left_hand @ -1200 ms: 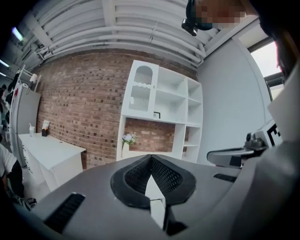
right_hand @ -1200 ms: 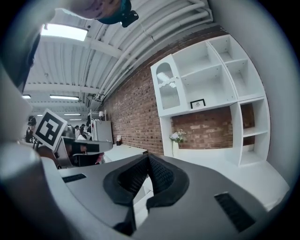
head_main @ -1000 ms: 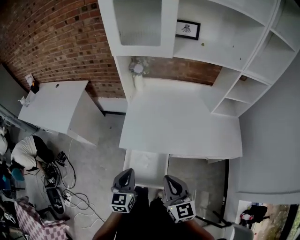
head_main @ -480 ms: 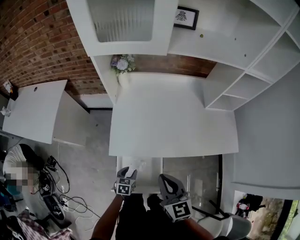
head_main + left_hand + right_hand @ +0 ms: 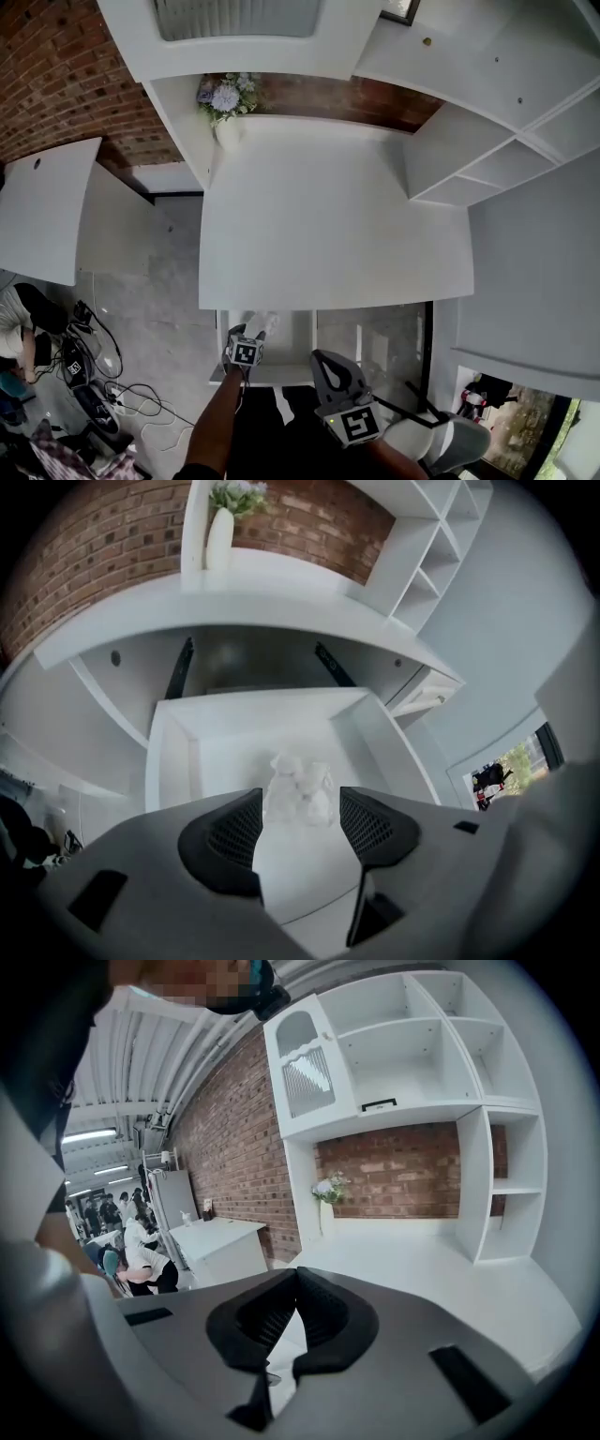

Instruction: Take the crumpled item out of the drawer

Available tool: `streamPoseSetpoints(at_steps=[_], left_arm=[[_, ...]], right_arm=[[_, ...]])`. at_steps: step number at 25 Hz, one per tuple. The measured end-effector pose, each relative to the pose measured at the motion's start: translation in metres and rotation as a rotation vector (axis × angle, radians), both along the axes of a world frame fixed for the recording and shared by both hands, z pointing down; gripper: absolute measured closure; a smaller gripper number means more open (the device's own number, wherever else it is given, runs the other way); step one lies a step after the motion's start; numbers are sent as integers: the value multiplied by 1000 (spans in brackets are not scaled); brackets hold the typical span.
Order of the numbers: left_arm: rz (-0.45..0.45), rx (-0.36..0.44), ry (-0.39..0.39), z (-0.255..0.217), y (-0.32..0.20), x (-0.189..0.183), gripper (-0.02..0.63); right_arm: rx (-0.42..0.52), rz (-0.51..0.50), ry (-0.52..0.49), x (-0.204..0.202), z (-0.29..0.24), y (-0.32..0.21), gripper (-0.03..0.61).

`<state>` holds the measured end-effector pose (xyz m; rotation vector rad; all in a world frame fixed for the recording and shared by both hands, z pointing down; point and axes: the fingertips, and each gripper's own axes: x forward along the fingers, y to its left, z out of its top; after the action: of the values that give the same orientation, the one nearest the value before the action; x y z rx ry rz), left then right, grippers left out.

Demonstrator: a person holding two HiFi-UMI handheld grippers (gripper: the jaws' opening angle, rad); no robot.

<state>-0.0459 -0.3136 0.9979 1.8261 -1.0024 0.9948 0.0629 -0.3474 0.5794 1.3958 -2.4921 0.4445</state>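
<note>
Brick wall (image 5: 56, 84) backs a white desk (image 5: 328, 225), with open white shelves (image 5: 487, 159) climbing its right side and a vase of pale flowers (image 5: 223, 103) in the far left corner. Under the desk's near edge a white drawer (image 5: 178, 752) stands pulled out. The crumpled item (image 5: 298, 787), a wad of white paper or tissue, lies on the drawer's floor roughly in the middle, clear of the side walls.

The left gripper (image 5: 300, 803) hangs just over the drawer and points down into it. Its jaws are spreading apart; the wad shows in the gap between the two dark pads, just beyond them, and neither pad presses on it.

The right gripper (image 5: 298, 1283) is held back near the person's body, off to the right of the drawer and aimed across the desk toward the shelves. Its jaws are pinched together at the tips with nothing in them.

Down on the floor at the left, a person (image 5: 23, 314) crouches beside a tangle of cables (image 5: 103, 394).
</note>
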Motion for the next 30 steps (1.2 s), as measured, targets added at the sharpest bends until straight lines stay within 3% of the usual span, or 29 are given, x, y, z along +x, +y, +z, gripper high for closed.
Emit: streamPoseSetpoints(at_steps=[8,15,21,26,30], left_arm=[[2,-116,-24,57,11,2,334],[47,-128,-76,95,17,5,382],[56,-181,-35,97,20,18,495],[25,-209,-12,93,24,16,517],[16,-183,-27,76,29,9,520]], right_arm=[[-51,20,10,3,25,-7,565],[-95,38,32,15,42,-6,565],[-105,51,43,25,49,-3,565],[-97,51,47,26,43,-1,565],[-81,56,45,31,40,5,565]])
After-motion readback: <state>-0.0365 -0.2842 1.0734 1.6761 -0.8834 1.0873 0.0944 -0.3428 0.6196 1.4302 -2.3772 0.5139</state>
